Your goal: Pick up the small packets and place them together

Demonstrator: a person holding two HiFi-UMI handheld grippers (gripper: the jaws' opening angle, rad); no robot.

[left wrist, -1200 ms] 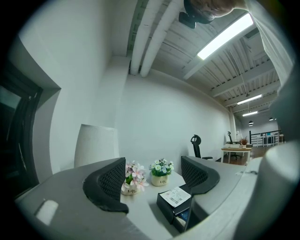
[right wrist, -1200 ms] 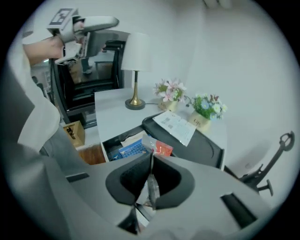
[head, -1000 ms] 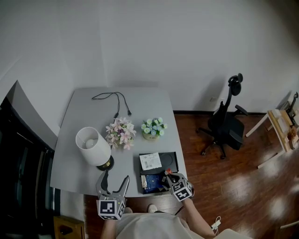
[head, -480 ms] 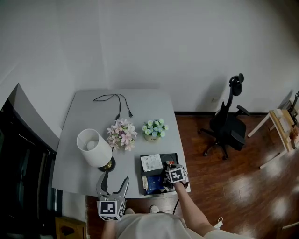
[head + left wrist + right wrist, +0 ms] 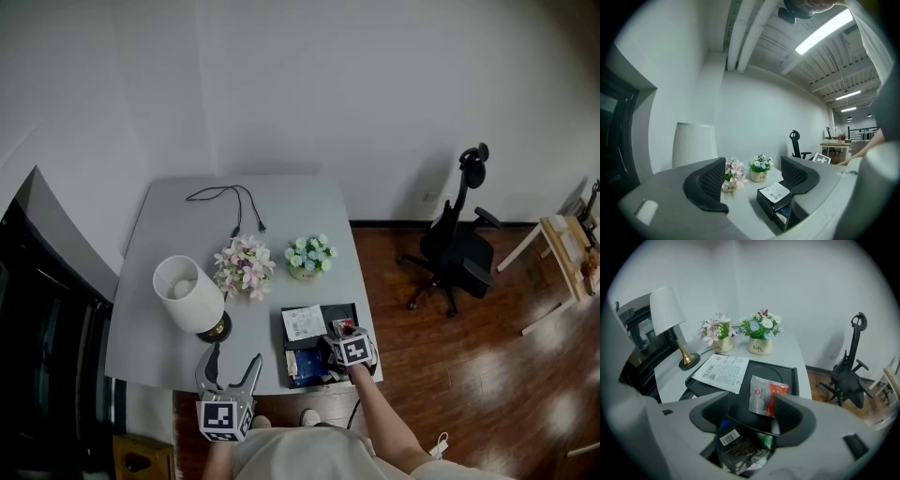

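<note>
While the jaws of the right gripper (image 5: 754,417) have just been opening, a small red-and-white foil packet (image 5: 765,395) is seen lying flat on the shallow black plastic tray (image 5: 780,373). It lies at the jaw tips and is pressed by neither pad, so nothing is gripped. Close under the jaws, a dark packet with a barcode label (image 5: 738,448) is heaped with other small packets, blue and green. The task is judged partly done: the red-and-white packet is set near that heap but not among it. The left gripper (image 5: 230,366) is held wide open and empty at the near edge of the grey table (image 5: 178,281).
</note>
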